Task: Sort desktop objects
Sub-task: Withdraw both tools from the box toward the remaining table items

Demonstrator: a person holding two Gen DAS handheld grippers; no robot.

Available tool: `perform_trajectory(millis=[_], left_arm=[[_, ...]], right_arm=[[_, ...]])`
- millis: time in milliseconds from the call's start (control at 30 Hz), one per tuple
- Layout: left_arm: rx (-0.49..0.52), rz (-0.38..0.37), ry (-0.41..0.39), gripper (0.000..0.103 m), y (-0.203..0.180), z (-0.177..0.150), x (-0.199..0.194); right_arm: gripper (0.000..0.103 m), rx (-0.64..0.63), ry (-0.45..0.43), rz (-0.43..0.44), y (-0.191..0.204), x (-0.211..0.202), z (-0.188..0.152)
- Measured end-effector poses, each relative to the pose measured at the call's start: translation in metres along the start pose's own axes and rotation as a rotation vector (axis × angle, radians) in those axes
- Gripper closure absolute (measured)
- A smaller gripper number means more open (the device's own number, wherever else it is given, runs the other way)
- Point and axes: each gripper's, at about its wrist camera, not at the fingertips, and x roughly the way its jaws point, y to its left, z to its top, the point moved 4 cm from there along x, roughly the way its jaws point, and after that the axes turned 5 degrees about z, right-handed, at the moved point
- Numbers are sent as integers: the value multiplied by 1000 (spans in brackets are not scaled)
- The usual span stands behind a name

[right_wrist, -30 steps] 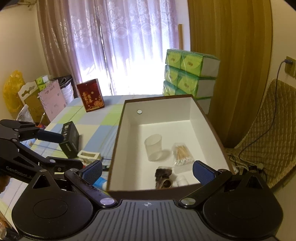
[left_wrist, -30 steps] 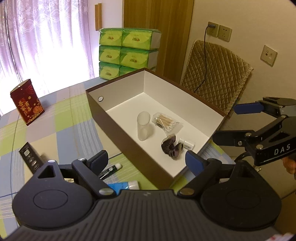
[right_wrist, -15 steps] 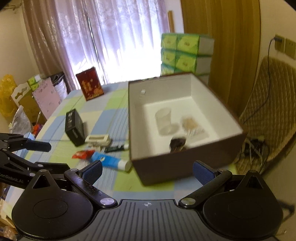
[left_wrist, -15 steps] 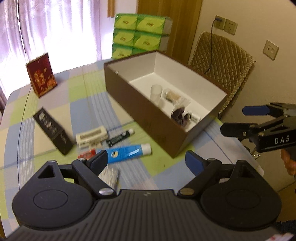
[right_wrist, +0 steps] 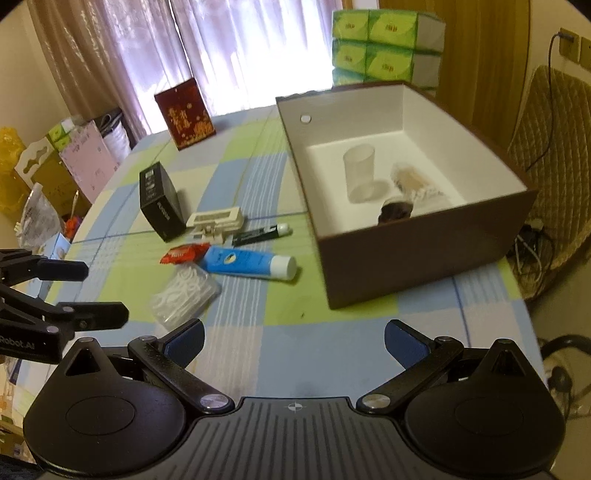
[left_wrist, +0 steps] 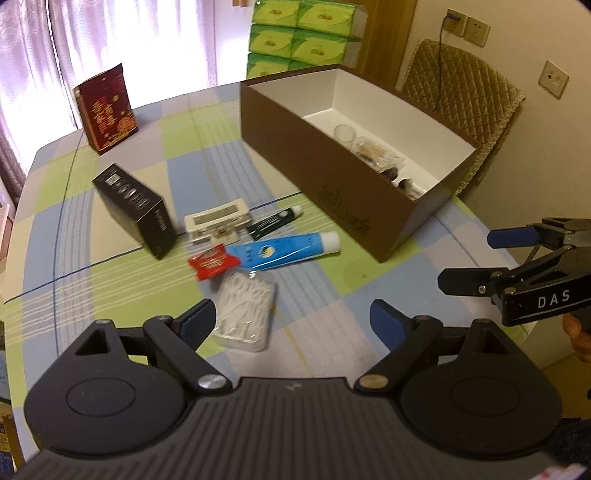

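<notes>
Your bench [left_wrist: 122,295] wears a checked cloth of green, blue and cream. Far behind it hang pale curtains [right_wrist: 229,44], with a stack of green tissue packs [left_wrist: 306,33] and a quilted chair [left_wrist: 465,92] to the right by the wall.

One brown box [right_wrist: 402,254] stands on the right of the bench. In it you have one clear cup [right_wrist: 358,170], one bag of swabs [right_wrist: 413,182] and a dark thing [right_wrist: 395,212] near its front wall; what that is, you cannot tell.

Left of the box lie six loose things, close together: one black carton [left_wrist: 136,206], one cream case [left_wrist: 218,219], one dark tube [left_wrist: 275,221], one blue tube [left_wrist: 284,251], one red packet [left_wrist: 212,262] and one clear tub of floss picks [left_wrist: 245,314]. One red carton [left_wrist: 107,107] stands apart, far left.

Your left gripper [left_wrist: 291,319] is released, hanging over the near bench with the tub just by its left finger. Your right gripper [right_wrist: 293,338] is also released and carries nothing.
</notes>
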Motion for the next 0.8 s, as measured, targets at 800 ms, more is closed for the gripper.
perform_trajectory(millis=[800], left_arm=[[32, 21, 102, 22, 45, -33, 82]], right_arm=[[6, 73, 7, -17, -12, 58, -15]])
